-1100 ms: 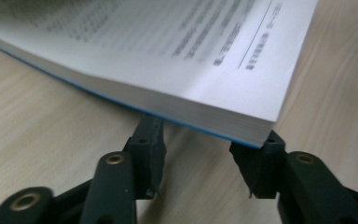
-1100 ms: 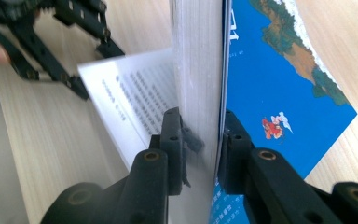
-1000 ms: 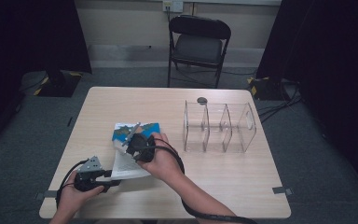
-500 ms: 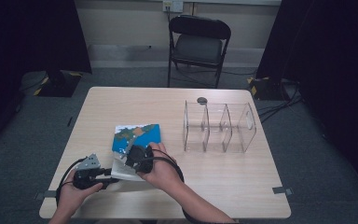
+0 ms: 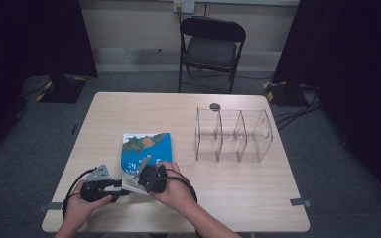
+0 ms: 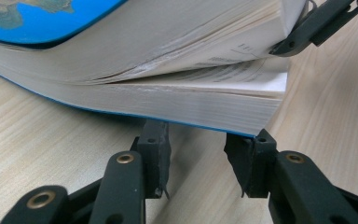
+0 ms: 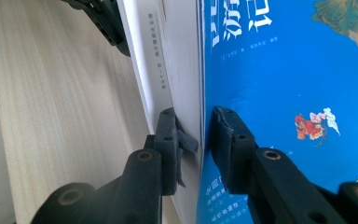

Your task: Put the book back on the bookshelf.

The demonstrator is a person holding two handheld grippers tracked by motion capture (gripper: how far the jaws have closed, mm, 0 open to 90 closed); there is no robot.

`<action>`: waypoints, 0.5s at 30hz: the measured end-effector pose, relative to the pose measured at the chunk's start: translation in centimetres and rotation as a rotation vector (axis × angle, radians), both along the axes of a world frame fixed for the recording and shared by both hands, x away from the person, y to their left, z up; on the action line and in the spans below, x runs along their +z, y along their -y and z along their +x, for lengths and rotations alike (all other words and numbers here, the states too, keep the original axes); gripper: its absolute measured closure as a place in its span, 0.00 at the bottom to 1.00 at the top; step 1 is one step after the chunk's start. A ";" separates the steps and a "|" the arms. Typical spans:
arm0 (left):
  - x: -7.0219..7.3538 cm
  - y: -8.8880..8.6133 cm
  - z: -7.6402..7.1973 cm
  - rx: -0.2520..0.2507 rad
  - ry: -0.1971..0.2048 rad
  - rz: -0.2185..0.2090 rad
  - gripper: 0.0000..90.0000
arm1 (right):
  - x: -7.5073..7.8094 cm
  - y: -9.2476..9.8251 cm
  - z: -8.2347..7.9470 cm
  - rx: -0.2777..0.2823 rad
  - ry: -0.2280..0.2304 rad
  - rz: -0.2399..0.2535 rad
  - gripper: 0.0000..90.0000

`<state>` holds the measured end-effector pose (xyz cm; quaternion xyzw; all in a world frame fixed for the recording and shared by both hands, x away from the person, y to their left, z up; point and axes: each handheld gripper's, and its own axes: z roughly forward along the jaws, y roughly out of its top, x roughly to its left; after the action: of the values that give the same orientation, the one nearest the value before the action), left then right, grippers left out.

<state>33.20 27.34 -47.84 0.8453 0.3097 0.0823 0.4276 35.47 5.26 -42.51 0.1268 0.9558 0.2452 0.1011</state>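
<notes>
A thick book (image 5: 146, 148) with a blue cover lies on the tabletop (image 5: 238, 188) toward the near left corner, well apart from the clear organizer (image 5: 233, 135) that stands toward the far right with its compartments empty.

The right gripper (image 7: 199, 135) is clamped on the book's top portion: one jaw sits on the blue cover, the other under a sheaf of pages, and this bundle is lifted off the rest of the block, as the gap along the page edge shows in the left gripper view. The left gripper (image 6: 198, 154) rests low on the tabletop at the book's near corner, its jaws drawn in as far as they go; nothing lies between them, and the bottom cover's edge hangs just above their tips. Its body shows beside the book's near left corner in the high view (image 5: 99, 184).

As a judgement, the work looks like getting the book off the tabletop and perhaps into the organizer. So far only the upper part is gripped and raised. Still to do: secure the lower block of pages, lift the whole book clear, carry it across and stand it in a compartment.
</notes>
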 end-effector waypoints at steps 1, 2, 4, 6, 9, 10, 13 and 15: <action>0.0 0.0 0.0 0.000 -0.001 -0.004 0.67 | -0.1 0.1 0.0 0.001 0.003 0.012 0.80; 0.0 0.0 0.0 0.000 -0.004 -0.002 0.67 | 0.0 0.2 0.0 -0.002 -0.007 0.013 0.80; 0.0 0.0 0.1 -0.002 -0.005 0.002 0.67 | -0.2 0.4 0.1 0.000 -0.014 0.032 0.79; 0.0 0.0 0.1 0.000 -0.007 0.012 0.67 | -0.4 0.5 0.2 0.005 -0.034 0.044 0.76; 0.0 0.0 0.1 -0.001 -0.018 0.009 0.67 | -0.8 0.7 0.2 0.001 -0.062 0.081 0.70; 0.0 0.0 0.1 -0.001 -0.020 0.008 0.67 | -0.9 0.7 0.0 0.001 -0.059 0.083 0.69; -0.2 -0.1 0.1 -0.007 -0.033 0.023 0.67 | -1.5 1.1 -0.1 0.010 -0.071 0.123 0.58; -0.2 -0.1 0.1 -0.006 -0.035 0.022 0.67 | -1.8 1.4 -0.1 0.015 -0.090 0.153 0.50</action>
<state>33.34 27.41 -48.07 0.8521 0.3136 0.0695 0.4132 35.39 3.86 -44.36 0.1379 0.9387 0.3126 0.0463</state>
